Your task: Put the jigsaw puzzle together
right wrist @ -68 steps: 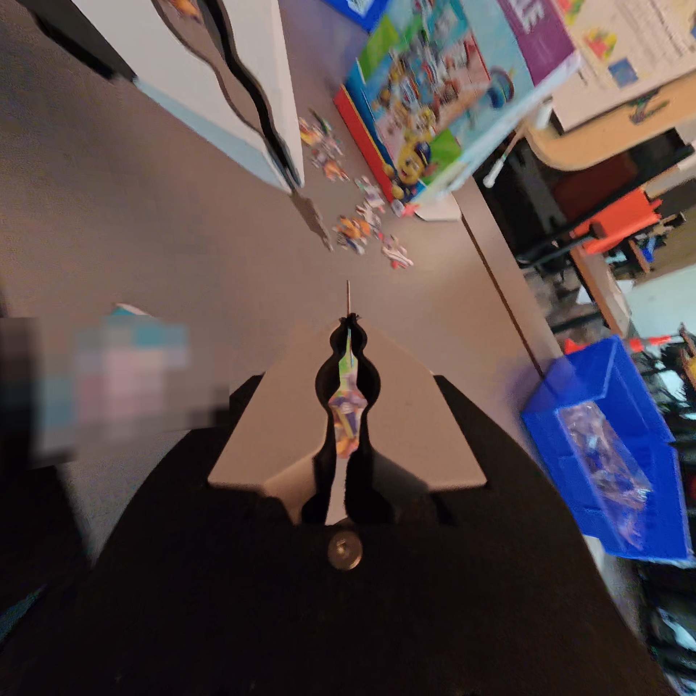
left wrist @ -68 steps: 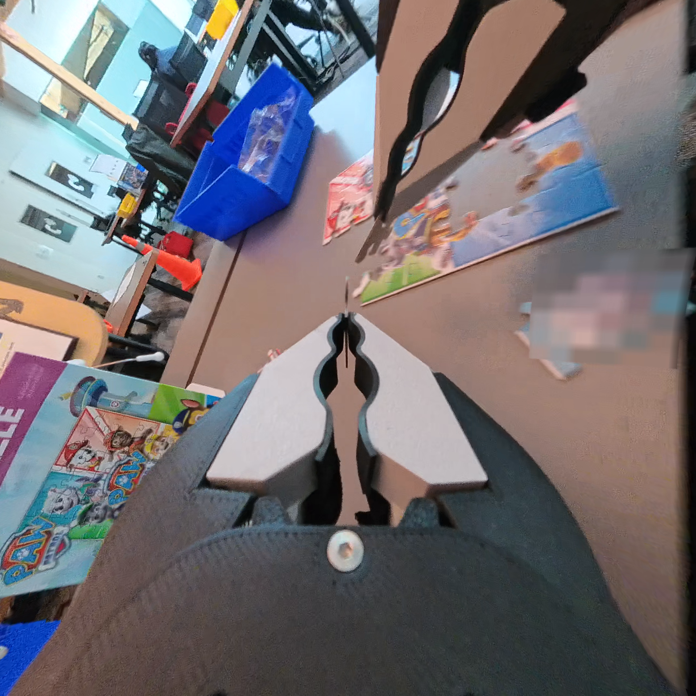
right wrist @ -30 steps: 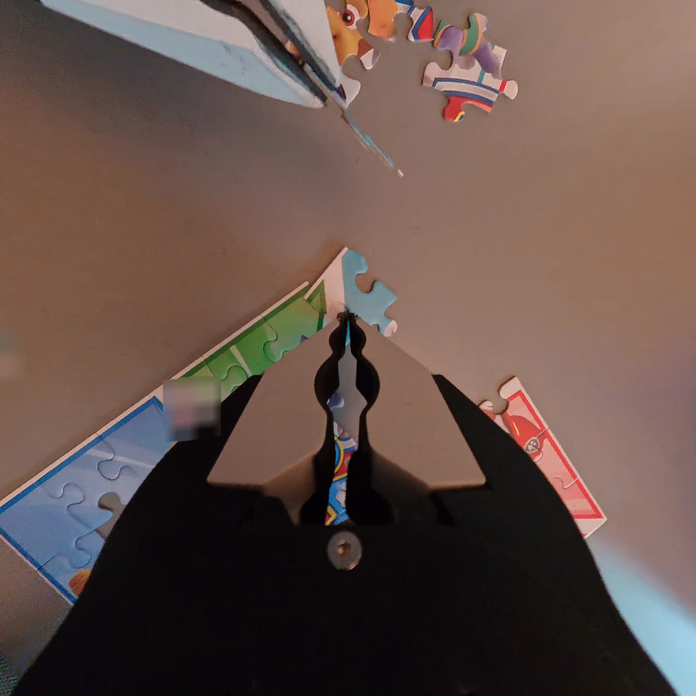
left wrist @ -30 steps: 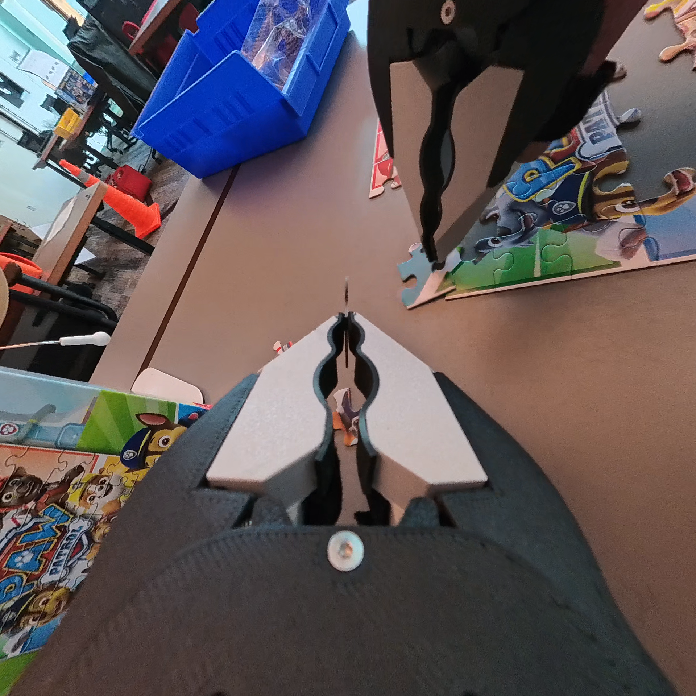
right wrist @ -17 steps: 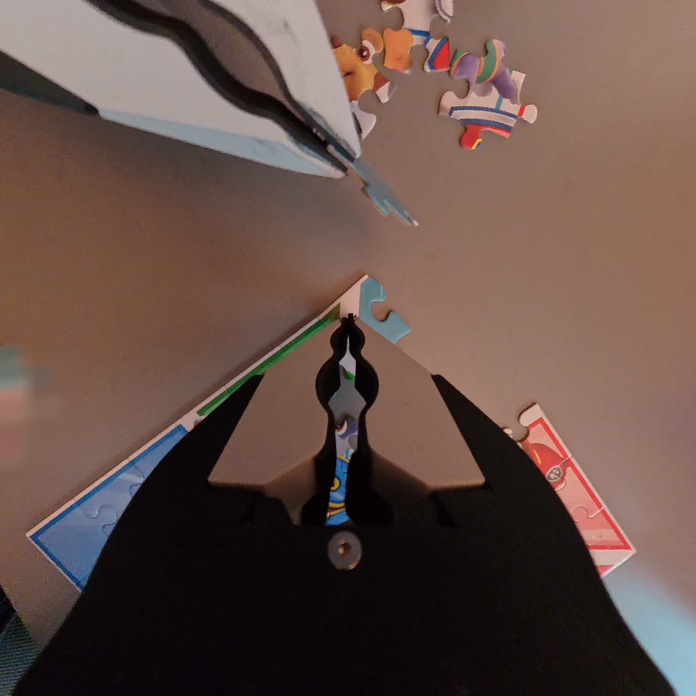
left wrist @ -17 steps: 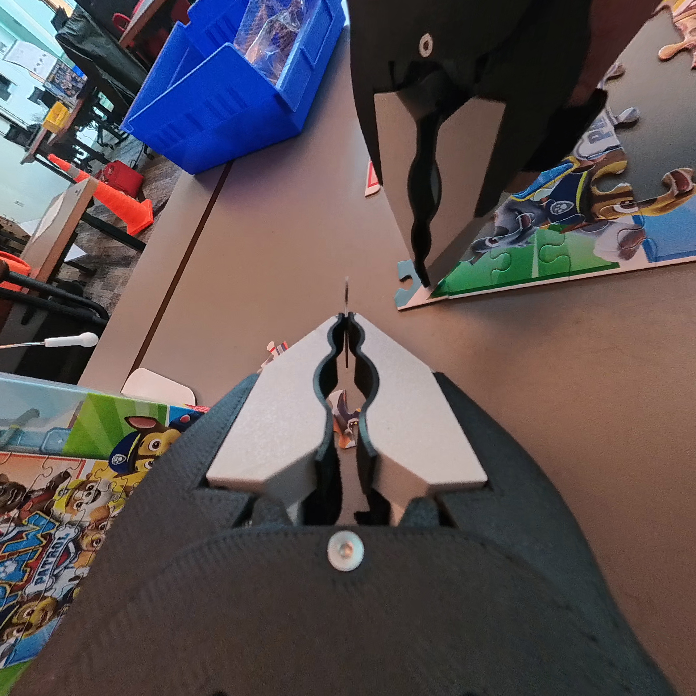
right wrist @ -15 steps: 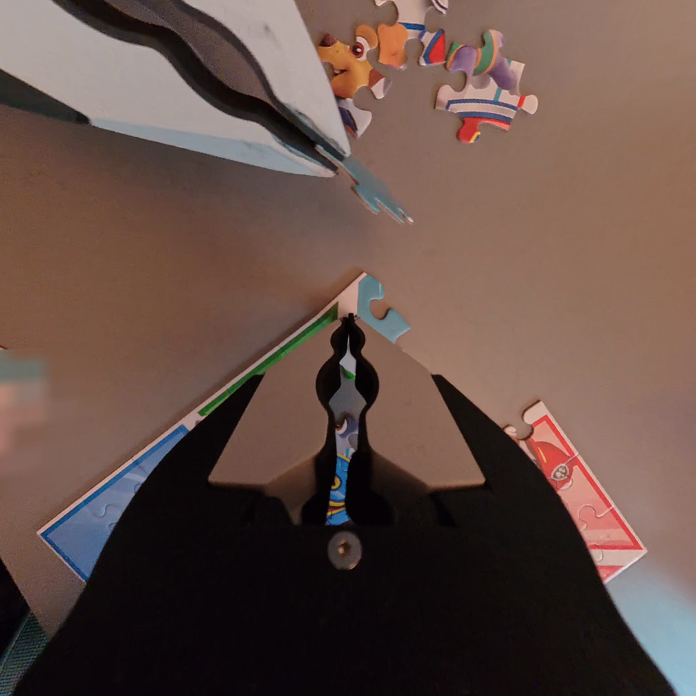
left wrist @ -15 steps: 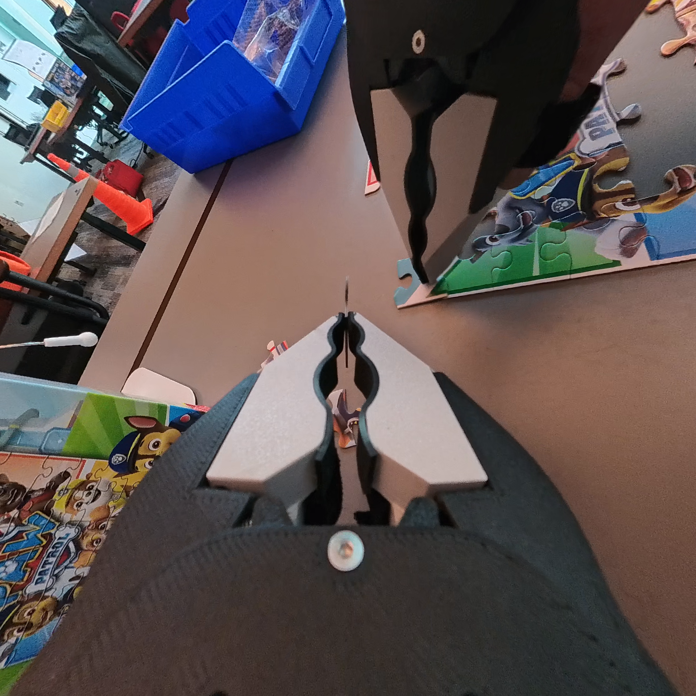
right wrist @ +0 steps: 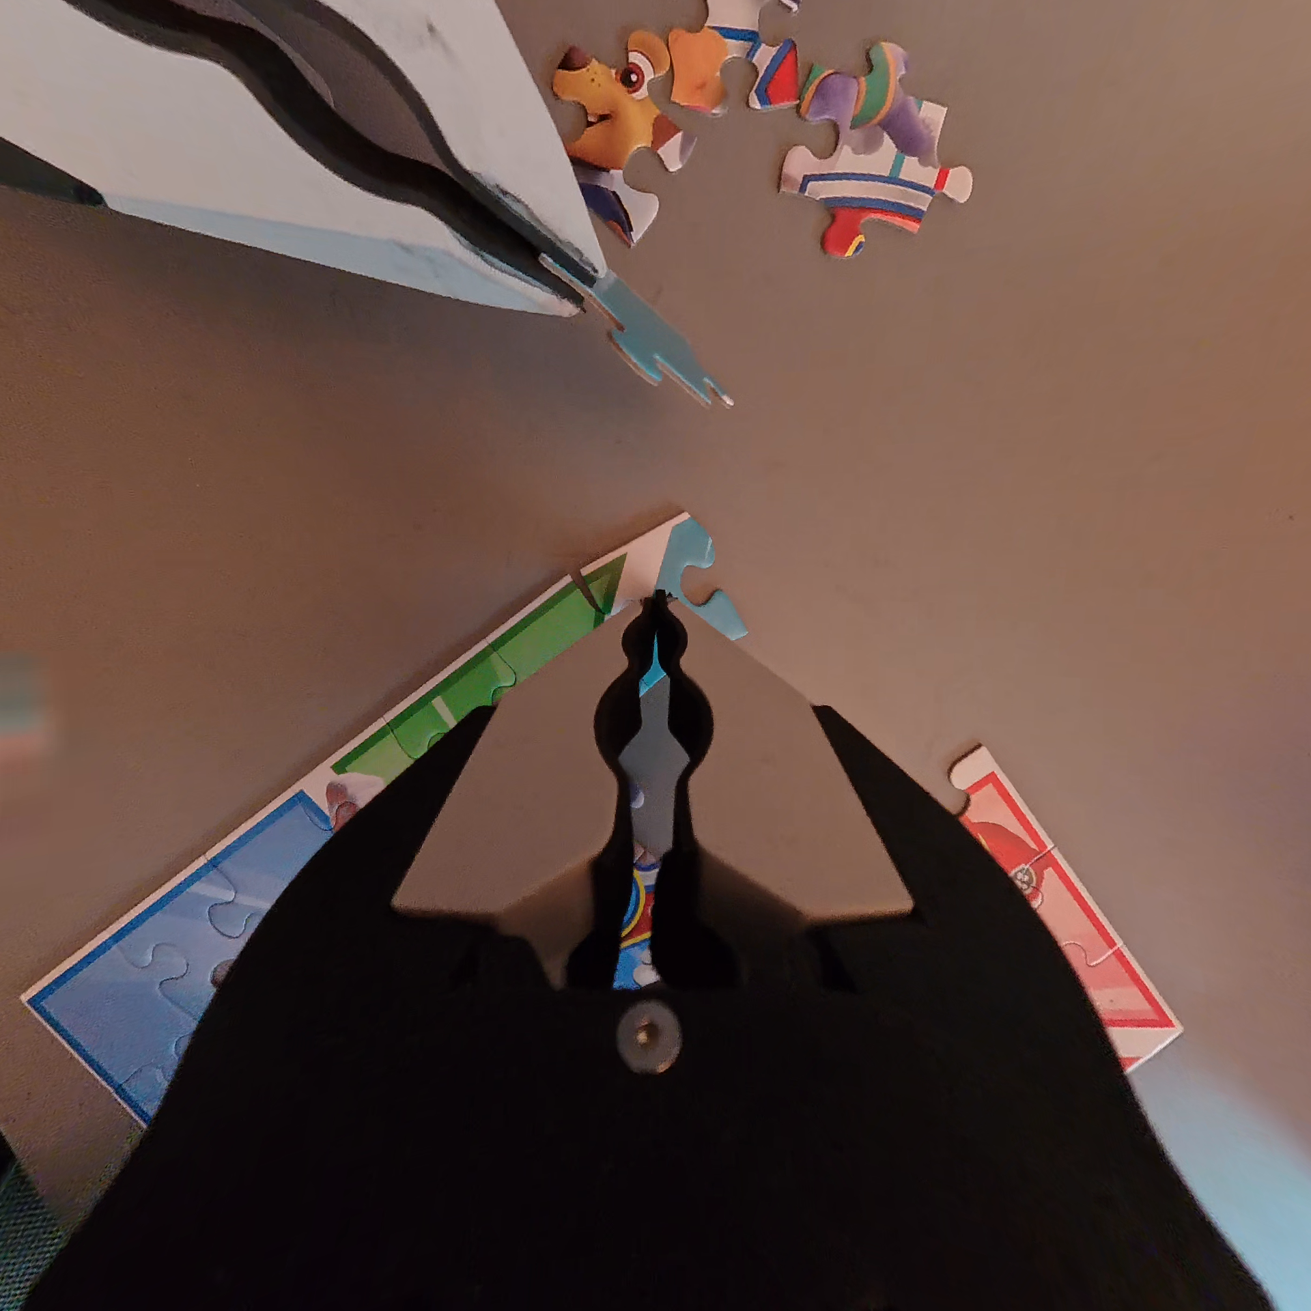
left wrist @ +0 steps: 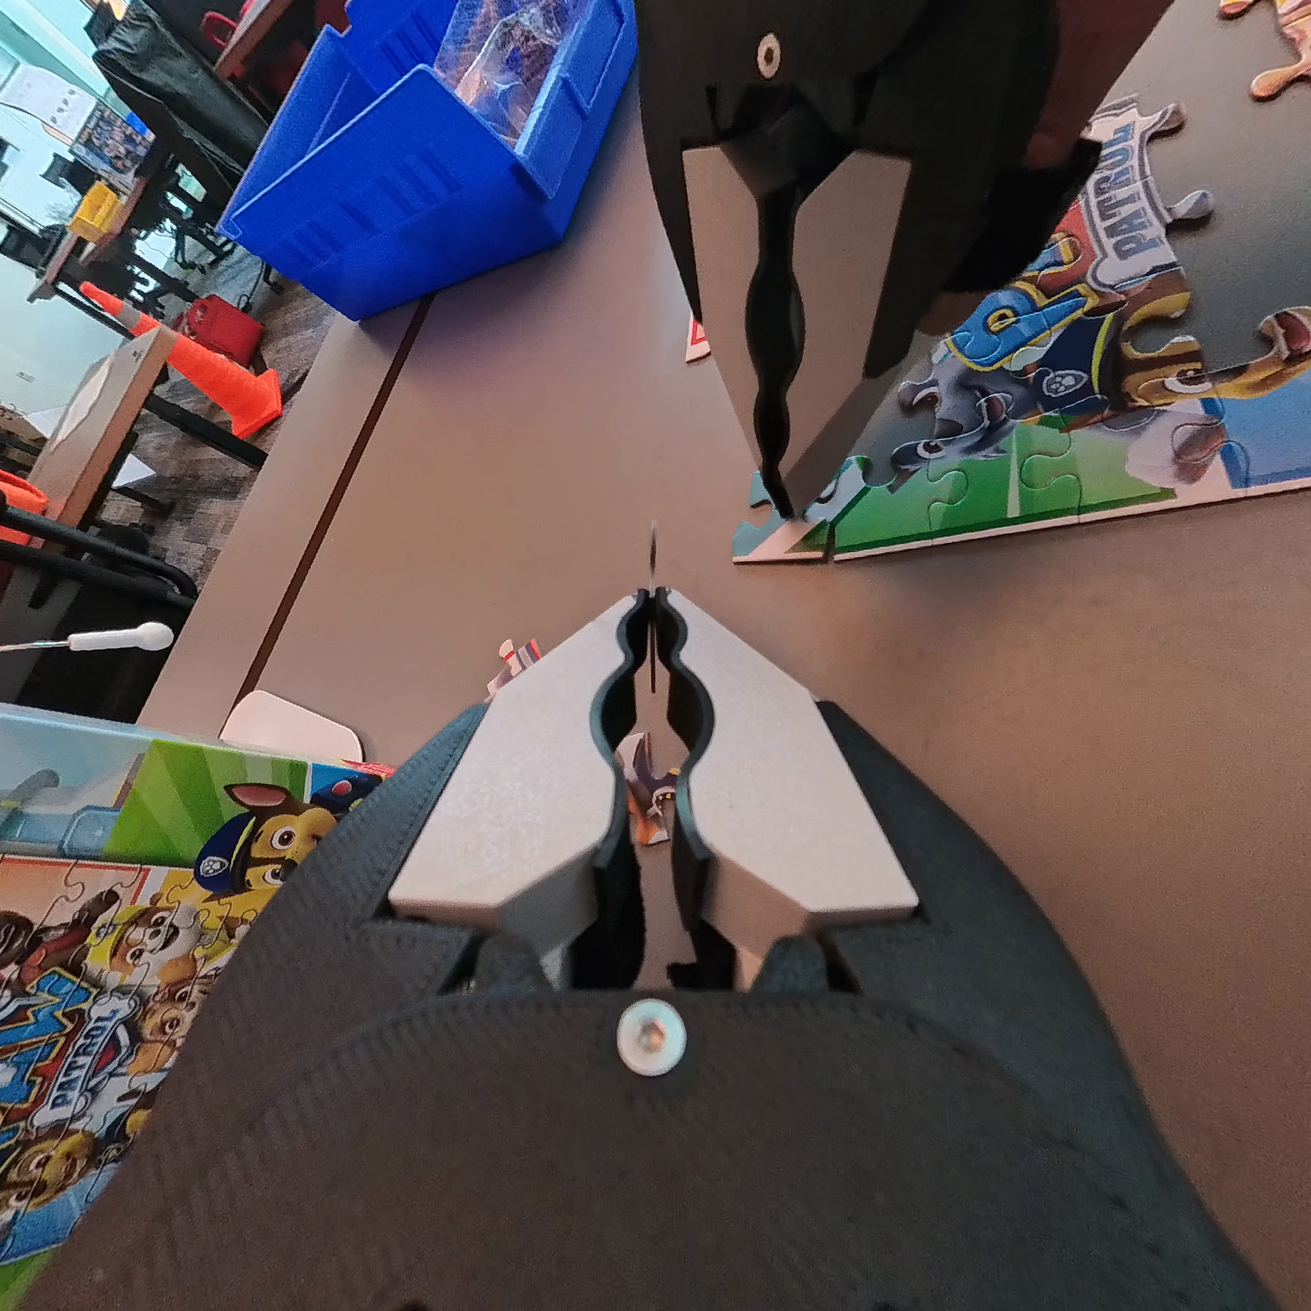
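Finally got the light-blue corner piece [right wrist: 692, 564] down. Was up in the air in the right gripper [right wrist: 656, 603] a couple of seconds back, then lying a bit skewed off the corner a second ago. Now shoved up against the green edge of the assembled puzzle [right wrist: 496, 674], sitting at about 12 o'clock from the right fingertips in the right wrist view.

Right fingers pinched shut with apparently nothing between them, tips resting on the piece's inner edge, so pressing rather than carrying. Seam with the green neighbour not looking totally flush yet, with a little lifted lip at roughly 11 o'clock of the tips. Probably needs one more push down before calling that corner done.

Left gripper [right wrist: 578, 280] drifted in closer too, now at 10–11 o'clock. Fingers clamped narrow on another light-blue piece [right wrist: 660, 347], held above the table [right wrist: 284, 461], apart from the puzzle. Likely next in line beside the corner, though can't say for sure where.

Still plenty left: loose dog-face pieces [right wrist: 624, 120] at 12–1 o'clock and a separate red-bordered section [right wrist: 1064, 915] at 4 o'clock. Puzzle box [left wrist: 142, 851] at 8 o'clock and blue bin [left wrist: 426, 156] at 11 o'clock in the left wrist view, neither in play.
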The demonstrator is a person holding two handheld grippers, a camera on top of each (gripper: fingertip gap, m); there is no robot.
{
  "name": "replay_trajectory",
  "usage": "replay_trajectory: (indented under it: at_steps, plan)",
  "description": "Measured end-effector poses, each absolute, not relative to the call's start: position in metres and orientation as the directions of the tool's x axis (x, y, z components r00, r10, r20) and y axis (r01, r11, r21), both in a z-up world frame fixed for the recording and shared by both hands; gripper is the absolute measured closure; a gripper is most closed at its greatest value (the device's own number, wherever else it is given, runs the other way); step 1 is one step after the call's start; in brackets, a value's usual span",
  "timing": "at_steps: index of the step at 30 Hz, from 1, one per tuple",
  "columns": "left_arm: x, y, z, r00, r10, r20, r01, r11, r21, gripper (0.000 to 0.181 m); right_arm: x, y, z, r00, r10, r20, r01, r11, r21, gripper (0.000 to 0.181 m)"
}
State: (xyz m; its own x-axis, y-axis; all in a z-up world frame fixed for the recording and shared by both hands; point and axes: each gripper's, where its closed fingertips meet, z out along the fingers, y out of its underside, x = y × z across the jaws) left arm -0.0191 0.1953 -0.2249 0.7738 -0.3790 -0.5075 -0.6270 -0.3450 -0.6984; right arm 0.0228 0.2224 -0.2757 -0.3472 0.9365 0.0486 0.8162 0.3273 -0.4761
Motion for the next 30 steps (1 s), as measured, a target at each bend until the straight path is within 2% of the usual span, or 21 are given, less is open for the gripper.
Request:
replay_trajectory:
  at_steps: [7, 10, 14, 16, 18, 20, 22, 23, 24, 26, 28, 30]
  plan:
    - [-0.019, 0.196, -0.226, 0.774, -0.383, -0.505, -0.627, -0.346, -0.698, 0.181, 0.020, 0.216, -0.268, -0.373, 0.925, 0.069, 0.774, 0.351, -0.527, 0.181]
    - [-0.018, 0.196, -0.227, 0.772, -0.384, -0.507, -0.630, -0.347, -0.695, 0.181, 0.021, 0.216, -0.276, -0.394, 0.915, 0.085, 0.784, 0.383, -0.489, 0.181]
    - [-0.018, 0.197, -0.227, 0.766, -0.381, -0.518, -0.637, -0.339, -0.692, 0.181, 0.021, 0.220, -0.274, -0.387, 0.918, 0.087, 0.785, 0.377, -0.492, 0.181]
    - [-0.017, 0.197, -0.227, 0.762, -0.385, -0.520, -0.641, -0.336, -0.690, 0.181, 0.016, 0.217, -0.263, -0.382, 0.920, 0.087, 0.746, 0.363, -0.559, 0.181]
    - [-0.016, 0.199, -0.230, 0.754, -0.393, -0.526, -0.650, -0.332, -0.683, 0.181, 0.021, 0.220, -0.274, -0.383, 0.920, 0.085, 0.774, 0.369, -0.515, 0.181]
    - [-0.013, 0.201, -0.231, 0.729, -0.405, -0.553, -0.678, -0.315, -0.664, 0.181, 0.019, 0.223, -0.262, -0.370, 0.924, 0.095, 0.747, 0.357, -0.561, 0.181]
    - [-0.012, 0.204, -0.231, 0.699, -0.414, -0.583, -0.709, -0.293, -0.641, 0.181, 0.009, 0.226, -0.231, -0.360, 0.912, 0.195, 0.631, 0.392, -0.669, 0.181]
    - [-0.009, 0.206, -0.231, 0.683, -0.423, -0.596, -0.723, -0.277, -0.633, 0.181, 0.005, 0.227, -0.221, -0.349, 0.905, 0.244, 0.592, 0.414, -0.692, 0.174]
    - [-0.007, 0.209, -0.231, 0.662, -0.431, -0.613, -0.742, -0.261, -0.618, 0.181, 0.004, 0.229, -0.219, -0.354, 0.888, 0.292, 0.583, 0.454, -0.674, 0.163]
    - [-0.007, 0.214, -0.231, 0.618, -0.433, -0.656, -0.781, -0.244, -0.575, 0.181, 0.001, 0.222, -0.219, -0.416, 0.826, 0.380, 0.526, 0.559, -0.640, 0.160]
    - [-0.003, 0.217, -0.230, 0.594, -0.446, -0.670, -0.797, -0.210, -0.567, 0.181, 0.001, 0.221, -0.224, -0.456, 0.767, 0.451, 0.499, 0.640, -0.584, 0.166]
    - [-0.003, 0.221, -0.228, 0.581, -0.448, -0.679, -0.805, -0.196, -0.560, 0.181, -0.002, 0.224, -0.227, -0.463, 0.740, 0.488, 0.483, 0.672, -0.561, 0.181]
